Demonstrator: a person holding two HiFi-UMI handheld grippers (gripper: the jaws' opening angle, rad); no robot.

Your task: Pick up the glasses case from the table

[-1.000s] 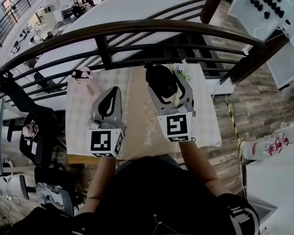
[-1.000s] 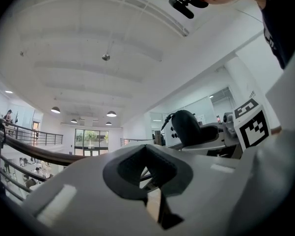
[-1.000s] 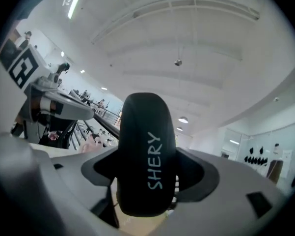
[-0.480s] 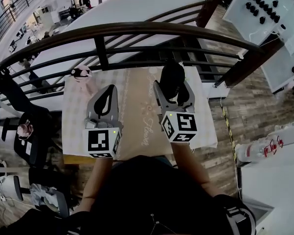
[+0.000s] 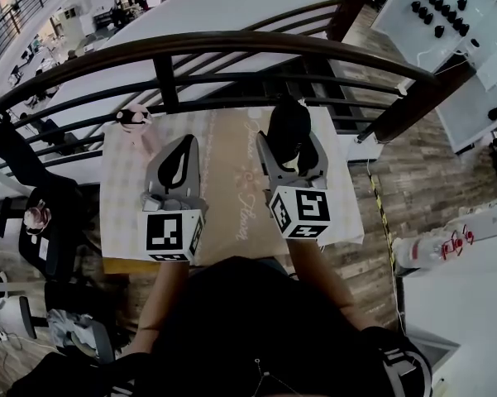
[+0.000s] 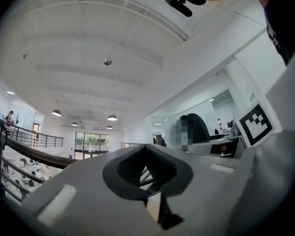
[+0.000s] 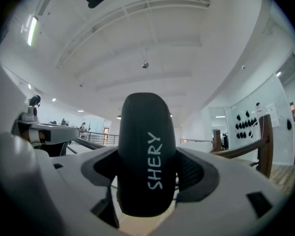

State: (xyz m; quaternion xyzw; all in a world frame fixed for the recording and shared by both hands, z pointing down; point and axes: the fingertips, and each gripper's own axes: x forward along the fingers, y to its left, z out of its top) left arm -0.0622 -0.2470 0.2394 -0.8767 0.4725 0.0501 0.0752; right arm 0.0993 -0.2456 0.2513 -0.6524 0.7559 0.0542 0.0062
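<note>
A black oval glasses case [image 5: 288, 129] marked "SHERY" is held above the beige-clothed table [image 5: 223, 205], and my right gripper [image 5: 291, 149] is shut on it. In the right gripper view the glasses case [image 7: 146, 151] stands on end between the jaws of that gripper [image 7: 147, 178], which points up toward the ceiling. My left gripper [image 5: 182, 157] hovers over the table's left half, shut with nothing in it. In the left gripper view the left gripper [image 6: 148, 176] also tilts upward, its jaws closed together.
A pink plush toy [image 5: 137, 124] sits at the table's far left corner. A dark curved railing [image 5: 231, 48] runs just beyond the table. A bottle [image 5: 434, 251] lies on a white surface at the right. A chair [image 5: 45, 222] stands left of the table.
My right gripper has lifted and tipped the glasses case upward and a little away from me; its marker cube has turned. The left gripper has barely moved.
</note>
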